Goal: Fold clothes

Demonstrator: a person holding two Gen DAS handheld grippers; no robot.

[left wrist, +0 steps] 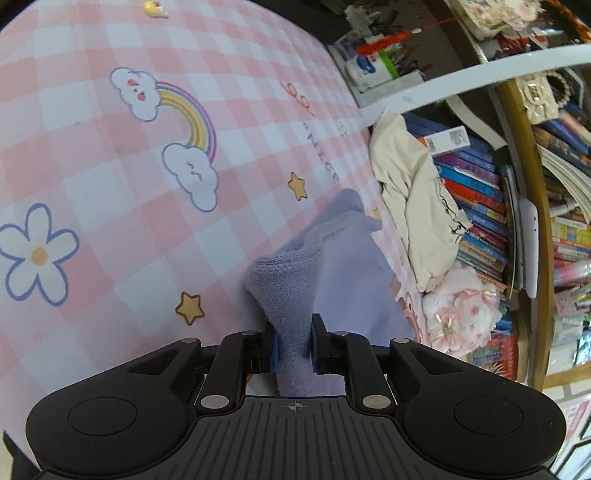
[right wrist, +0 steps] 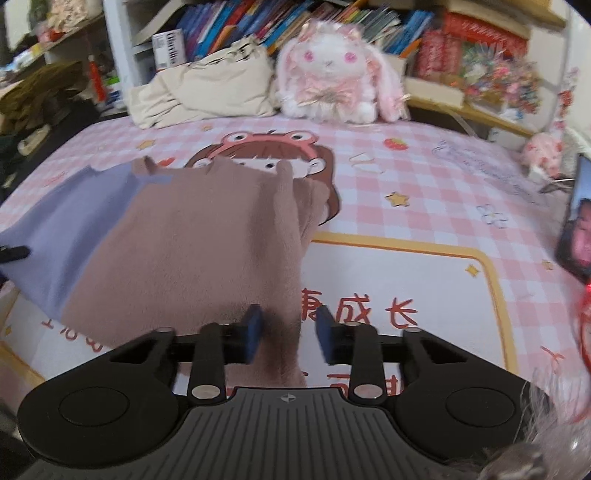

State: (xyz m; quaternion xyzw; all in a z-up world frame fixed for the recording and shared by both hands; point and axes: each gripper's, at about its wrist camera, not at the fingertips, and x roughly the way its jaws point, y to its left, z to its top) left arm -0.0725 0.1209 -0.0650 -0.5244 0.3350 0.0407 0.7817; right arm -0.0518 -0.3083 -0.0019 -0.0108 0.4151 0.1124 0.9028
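A two-tone garment lies on the pink checked mat. Its lavender part (left wrist: 343, 266) shows in the left wrist view, and my left gripper (left wrist: 293, 343) is shut on a bunched fold of it. In the right wrist view the same garment shows a lavender part (right wrist: 66, 221) at left and a brownish-pink part (right wrist: 192, 251) in the middle. My right gripper (right wrist: 288, 332) is open, its fingers apart, with the garment's right edge lying between them.
A cream garment (right wrist: 207, 85) and a pink plush rabbit (right wrist: 332, 70) sit at the mat's far edge, with crowded bookshelves (left wrist: 480, 192) behind. A phone (right wrist: 576, 221) stands at the right. A small toy (left wrist: 155, 8) lies at the mat's far corner.
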